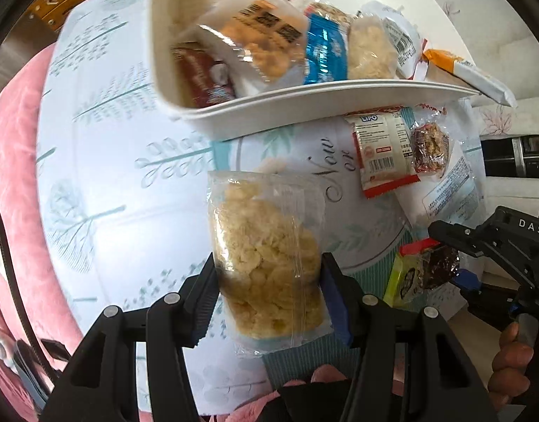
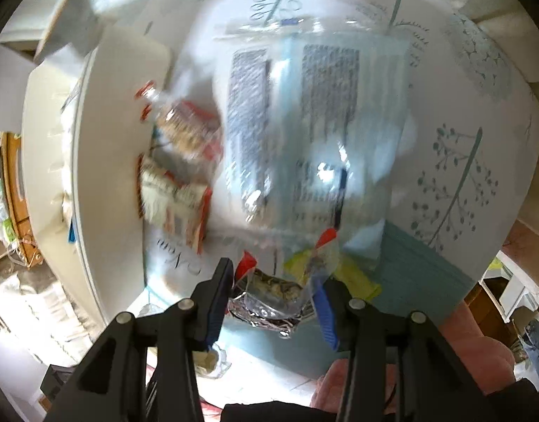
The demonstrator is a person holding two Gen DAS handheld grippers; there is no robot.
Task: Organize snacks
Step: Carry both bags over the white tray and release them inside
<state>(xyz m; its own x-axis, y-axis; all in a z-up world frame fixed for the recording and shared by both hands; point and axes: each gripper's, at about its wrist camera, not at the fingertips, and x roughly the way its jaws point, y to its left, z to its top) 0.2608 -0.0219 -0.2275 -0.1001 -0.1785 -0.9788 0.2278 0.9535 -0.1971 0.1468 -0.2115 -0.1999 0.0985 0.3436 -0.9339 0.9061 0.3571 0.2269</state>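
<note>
My left gripper is shut on a clear packet of pale yellow crisps and holds it above the patterned tablecloth. A white basket with several snack packets stands just beyond. My right gripper is shut on a dark snack in a clear wrapper with red and yellow ends; it also shows in the left wrist view at the lower right. A large clear printed packet lies blurred ahead of it.
A red-and-white LIPO packet and a dark nut snack lie on the cloth right of the basket. An orange-and-white packet overhangs the basket's right rim. Pink fabric borders the table at the left.
</note>
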